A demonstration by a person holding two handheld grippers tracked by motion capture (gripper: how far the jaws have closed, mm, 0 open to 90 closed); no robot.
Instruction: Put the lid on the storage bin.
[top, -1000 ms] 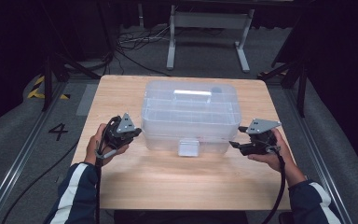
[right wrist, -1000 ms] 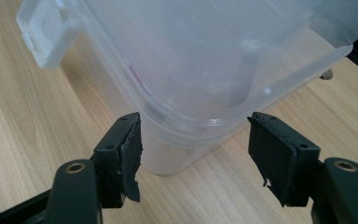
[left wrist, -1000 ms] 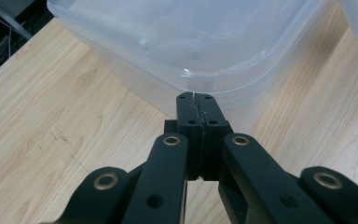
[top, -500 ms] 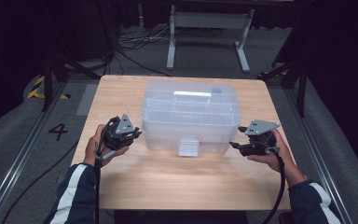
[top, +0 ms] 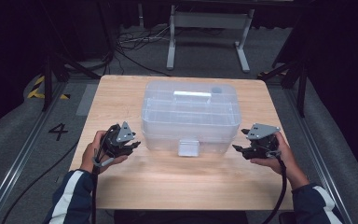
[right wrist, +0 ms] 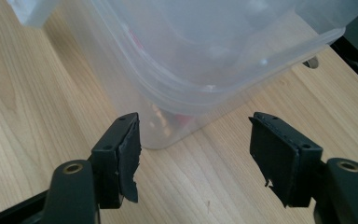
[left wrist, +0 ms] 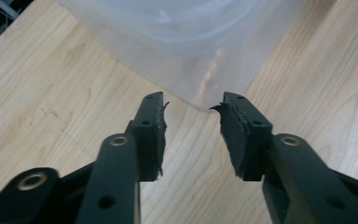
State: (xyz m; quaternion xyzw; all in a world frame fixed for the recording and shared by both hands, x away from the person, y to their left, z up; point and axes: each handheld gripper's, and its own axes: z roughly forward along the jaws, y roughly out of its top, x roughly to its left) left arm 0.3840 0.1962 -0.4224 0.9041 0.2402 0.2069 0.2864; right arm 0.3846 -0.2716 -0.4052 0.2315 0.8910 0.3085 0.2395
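Translucent rounded plastic box (ribbed lid), grainy wooden table

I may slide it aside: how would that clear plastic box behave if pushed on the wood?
The plastic box would probably slide rather than tip, being wide and low on the smooth table. Its thin, see-through walls may flex. It looks light, though small things show inside.

The box looks like cloudy, glossy plastic (lid included), on a matt, wood-grained table.
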